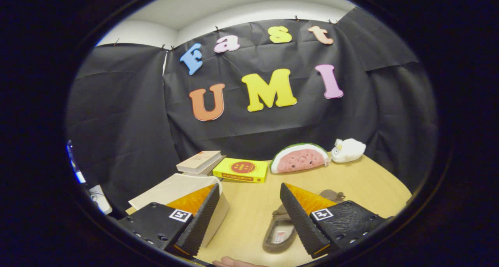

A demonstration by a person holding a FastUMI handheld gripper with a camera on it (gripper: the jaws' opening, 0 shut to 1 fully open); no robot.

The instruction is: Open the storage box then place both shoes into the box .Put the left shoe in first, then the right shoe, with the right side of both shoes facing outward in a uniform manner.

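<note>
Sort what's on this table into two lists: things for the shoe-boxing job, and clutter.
For the job:
- cream storage box with its lid down, behind the left finger
- grey-brown slipper-style shoe, by the right finger
- gripper, fingers open, holding nothing

Lying about:
- stacked books
- flat yellow box
- watermelon-slice plush
- small white plush

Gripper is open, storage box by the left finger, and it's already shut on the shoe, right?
Not quite. The gripper view shows the gripper open with nothing between its fingers; the shoe lies on the table by the right finger, ungrasped. The storage box is by the left finger.
</note>
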